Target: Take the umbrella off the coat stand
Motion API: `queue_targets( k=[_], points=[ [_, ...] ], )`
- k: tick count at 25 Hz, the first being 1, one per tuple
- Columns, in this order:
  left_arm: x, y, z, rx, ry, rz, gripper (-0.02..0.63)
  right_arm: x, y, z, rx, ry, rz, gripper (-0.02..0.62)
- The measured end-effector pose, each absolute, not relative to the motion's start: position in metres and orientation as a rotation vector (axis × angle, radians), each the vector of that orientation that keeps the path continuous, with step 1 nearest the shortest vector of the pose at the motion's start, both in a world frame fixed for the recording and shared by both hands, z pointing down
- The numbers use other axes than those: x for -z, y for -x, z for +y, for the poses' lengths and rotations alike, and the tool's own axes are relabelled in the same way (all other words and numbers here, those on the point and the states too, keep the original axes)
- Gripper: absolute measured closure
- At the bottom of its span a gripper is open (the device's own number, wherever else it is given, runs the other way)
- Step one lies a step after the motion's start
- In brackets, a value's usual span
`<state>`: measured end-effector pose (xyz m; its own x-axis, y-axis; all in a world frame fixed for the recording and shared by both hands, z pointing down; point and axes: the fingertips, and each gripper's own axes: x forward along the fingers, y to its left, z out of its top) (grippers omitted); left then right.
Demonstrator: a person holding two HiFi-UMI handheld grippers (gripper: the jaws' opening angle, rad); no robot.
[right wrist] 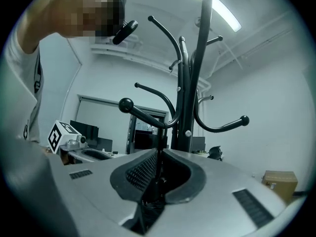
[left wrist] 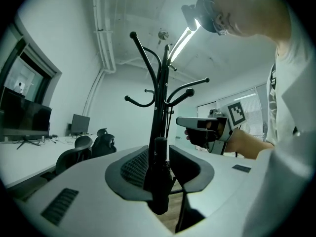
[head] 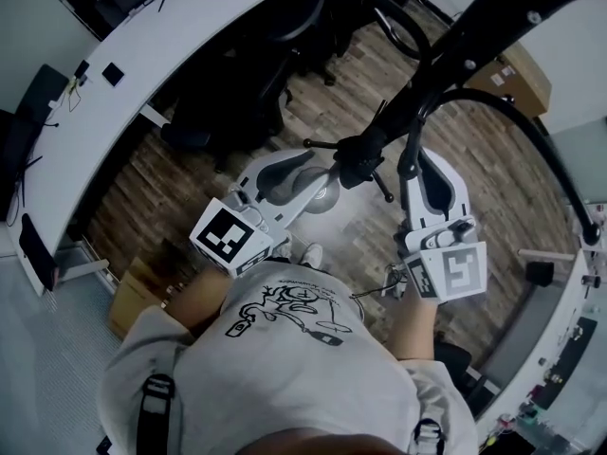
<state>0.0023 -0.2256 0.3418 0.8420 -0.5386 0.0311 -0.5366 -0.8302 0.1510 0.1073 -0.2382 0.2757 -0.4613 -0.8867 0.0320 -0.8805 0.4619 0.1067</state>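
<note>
Black umbrella (left wrist: 158,177) hung by its strap (right wrist: 159,142) on the coat stand (left wrist: 158,107), not yet taken. The left gripper (left wrist: 159,153) stood spread round its body and the right gripper (right wrist: 158,157) barely parted about the strap. The next move likely called for clamping and lifting it clear.

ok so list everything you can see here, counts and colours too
coat stand: 1, black, centre, curved ball-tipped hooks
umbrella: 1, black, folded, upright between the jaws of the left gripper
desk: 1, white, long, upper left in head view
office chairs: at least 2, black, beside the desk
cardboard boxes: 2, brown, upper right and lower left in head view
ceiling light: 1, white strip, overhead
person: 1, grey printed t-shirt
left gripper: 1, white, jaws apart
right gripper: 1, white, jaws slightly apart round a thin black rod
</note>
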Motion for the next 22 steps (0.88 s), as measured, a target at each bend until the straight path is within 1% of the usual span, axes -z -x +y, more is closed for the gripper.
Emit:
queue_targets(
  k=[13,19,22],
  points=[
    [-0.352,-0.072,-0.243,-0.053,-2.924,-0.701,0.373,-0.262,-0.102,-0.259,0.159,-1.489,-2.664,0.518],
    [-0.357,-0.092,-0.251,-0.11,-2.944,-0.681,0.357,-0.26,-0.106,-0.261,0.168,-1.487,-2.677,0.518],
    [-0.363,-0.1,-0.247,-0.171,-2.938,-0.666,0.357,-0.258,-0.108,-0.254,0.17,-1.483,-2.692,0.543]
  ],
)
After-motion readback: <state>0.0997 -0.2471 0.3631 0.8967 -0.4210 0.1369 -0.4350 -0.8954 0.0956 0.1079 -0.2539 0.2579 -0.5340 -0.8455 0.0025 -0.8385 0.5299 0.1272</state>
